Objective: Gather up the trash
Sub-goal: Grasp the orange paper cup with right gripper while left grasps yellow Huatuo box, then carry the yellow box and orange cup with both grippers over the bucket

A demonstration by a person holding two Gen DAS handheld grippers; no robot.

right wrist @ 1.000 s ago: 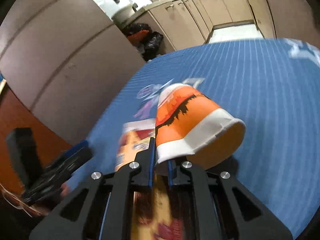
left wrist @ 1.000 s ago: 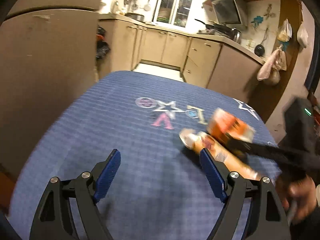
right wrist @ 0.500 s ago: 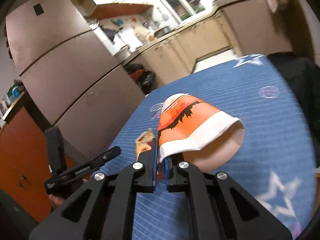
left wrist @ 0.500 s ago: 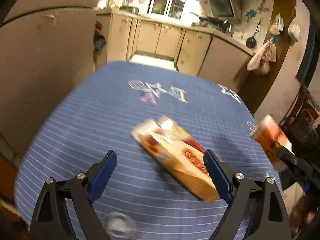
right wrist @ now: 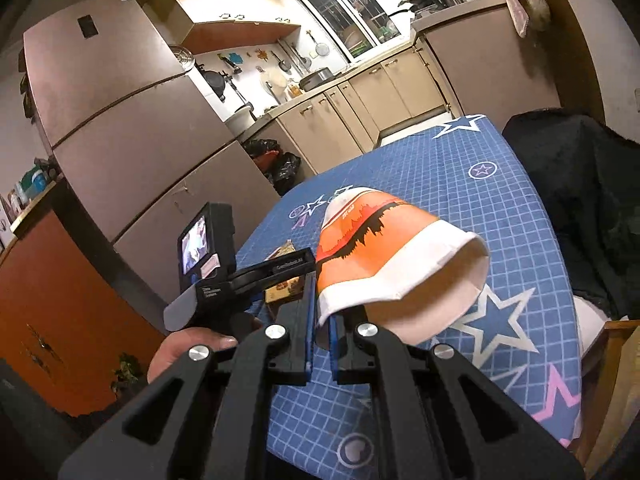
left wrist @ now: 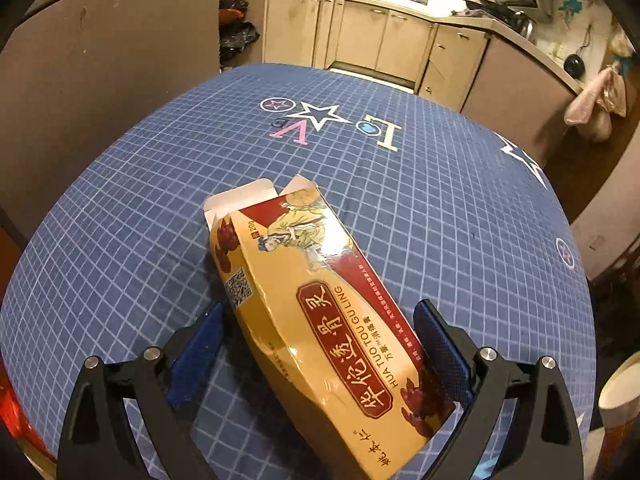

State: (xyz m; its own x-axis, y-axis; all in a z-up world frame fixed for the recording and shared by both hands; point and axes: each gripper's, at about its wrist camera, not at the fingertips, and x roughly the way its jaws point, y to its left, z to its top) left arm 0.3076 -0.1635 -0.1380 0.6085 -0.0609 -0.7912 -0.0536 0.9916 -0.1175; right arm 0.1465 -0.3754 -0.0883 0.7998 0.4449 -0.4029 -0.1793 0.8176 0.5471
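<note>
My left gripper [left wrist: 316,340] points down at the table, its jaws just been spreading, now gaping wide. The yellow-and-red carton [left wrist: 320,300] lies flat between the blue pads [left wrist: 440,344], the right pad close to its edge, the left one clear of it; nothing is pinched. The carton's far flap [left wrist: 240,198] hangs open. At the right edge of this view a cup rim pokes in, cut off.

My right gripper [right wrist: 320,320] is clamped tight on the rim of the orange-and-white paper cup [right wrist: 384,256], held on its side above the table, mouth to the right. From here my left hand [right wrist: 188,350] and its tool block most of the carton [right wrist: 286,286].

Under it all, a blue checked tablecloth [left wrist: 440,200] with stars and letters. Left, a brown fridge [right wrist: 132,128]; behind, beige kitchen cabinets [left wrist: 384,36], dark bags [right wrist: 280,164] on the floor, a window [right wrist: 344,12]. Something dark and draped at the far right, I can't make out.
</note>
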